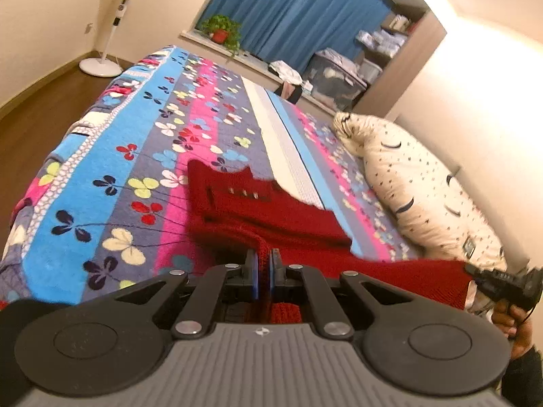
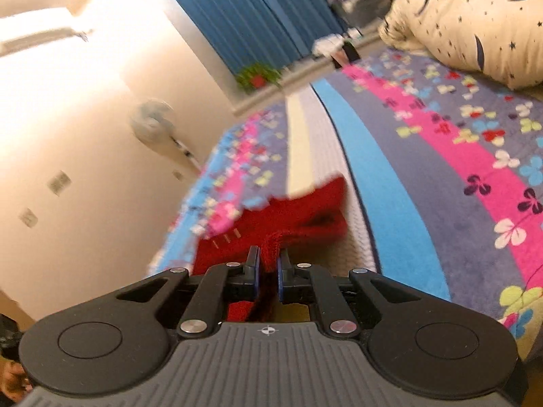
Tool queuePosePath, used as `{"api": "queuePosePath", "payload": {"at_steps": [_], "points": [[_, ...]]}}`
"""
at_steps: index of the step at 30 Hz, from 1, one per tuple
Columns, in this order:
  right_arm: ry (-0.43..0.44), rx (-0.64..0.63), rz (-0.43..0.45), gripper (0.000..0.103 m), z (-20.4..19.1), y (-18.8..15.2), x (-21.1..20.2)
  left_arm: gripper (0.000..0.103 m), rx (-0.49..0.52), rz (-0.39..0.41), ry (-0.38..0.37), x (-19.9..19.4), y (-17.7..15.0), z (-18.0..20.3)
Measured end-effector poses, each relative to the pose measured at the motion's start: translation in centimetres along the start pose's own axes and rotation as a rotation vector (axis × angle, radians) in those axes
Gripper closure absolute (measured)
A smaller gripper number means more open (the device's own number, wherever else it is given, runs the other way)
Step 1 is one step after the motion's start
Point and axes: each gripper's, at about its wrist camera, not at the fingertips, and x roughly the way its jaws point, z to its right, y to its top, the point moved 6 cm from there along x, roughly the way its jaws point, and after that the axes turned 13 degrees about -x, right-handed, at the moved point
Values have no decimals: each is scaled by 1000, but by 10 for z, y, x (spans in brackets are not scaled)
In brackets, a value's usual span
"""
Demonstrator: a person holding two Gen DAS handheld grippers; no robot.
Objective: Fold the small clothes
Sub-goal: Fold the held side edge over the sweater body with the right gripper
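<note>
Red knit up off the bed, pinched at both ends!

The bed sprawled wide under its flowered blanket, a star-print pillow lying along its far side. Over the blanket the red knitted garment hung stretched between the two tools, its far end trailing on the bed. The left gripper had its jaws clamped on a bunched edge; the right gripper was clenched on another red fold.
</note>
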Motion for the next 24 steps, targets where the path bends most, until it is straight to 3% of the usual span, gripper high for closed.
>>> {"api": "queuePosePath", "payload": {"at_steps": [3,5,13,17,21,24], "points": [[-18,27,-10,94,10,3,1,97,-20,-13,24,13,7,-7],[-42,29,-39,94,21,4,24,97,-35,-35,58,44,17,-15],[-184,29,-217,94,78,-2,177,97,-12,-96,233,209,83,-69],[-239,69,-278,93,116,-9,241,96,-96,-143,269,275,107,-110],[-260,127,-325,89,139,-28,285,93,-132,-174,284,297,110,-127],[-285,141,-265,81,145,-21,282,85,-166,-102,288,288,120,-132]]}}
